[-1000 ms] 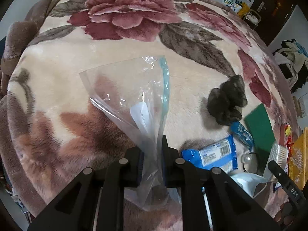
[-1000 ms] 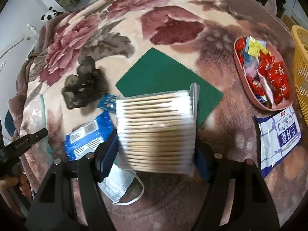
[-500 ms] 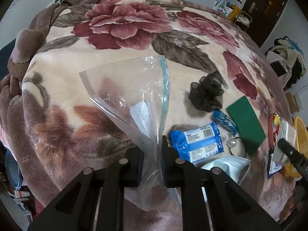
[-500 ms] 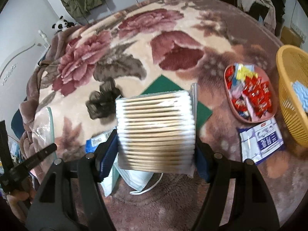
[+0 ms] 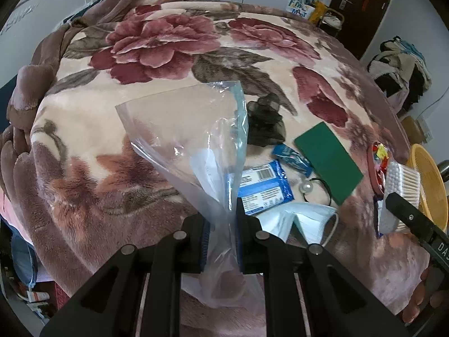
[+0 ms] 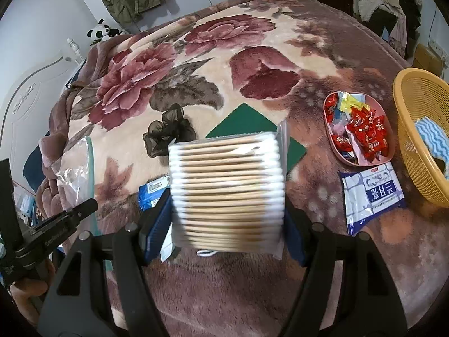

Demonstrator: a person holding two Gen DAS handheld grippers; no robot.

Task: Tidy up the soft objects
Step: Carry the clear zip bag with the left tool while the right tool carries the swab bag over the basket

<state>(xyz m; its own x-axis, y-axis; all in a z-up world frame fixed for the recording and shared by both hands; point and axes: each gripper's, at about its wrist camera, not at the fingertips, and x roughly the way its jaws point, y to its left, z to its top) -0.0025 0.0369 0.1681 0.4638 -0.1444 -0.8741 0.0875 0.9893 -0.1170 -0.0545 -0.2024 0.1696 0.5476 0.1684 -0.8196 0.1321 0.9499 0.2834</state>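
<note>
My left gripper (image 5: 221, 238) is shut on a clear zip bag (image 5: 196, 140) with a blue seal strip, which stands up above the floral blanket. The same bag (image 6: 74, 174) hangs at the left of the right wrist view. My right gripper (image 6: 224, 224) is shut on a pack of cotton swabs (image 6: 227, 193) with wooden stems, held flat above the bed; this pack (image 5: 401, 185) also shows at the right edge of the left wrist view. On the blanket below lie a black mesh scrunchie (image 5: 265, 126), a blue tissue pack (image 5: 263, 188) and a pale blue face mask (image 5: 306, 219).
A green cloth (image 6: 252, 123), a pink tray (image 6: 341, 156) of wrapped candies, a white-and-blue wipes pack (image 6: 370, 196) and a yellow basket (image 6: 404, 140) lie to the right. A pearl hair tie (image 5: 308, 188) and a small blue wrapper (image 5: 291, 158) sit near the tissue pack.
Both grippers have risen from the bed with their loads, so more blanket and room shows. The bag and swab pack stay gripped as before.
</note>
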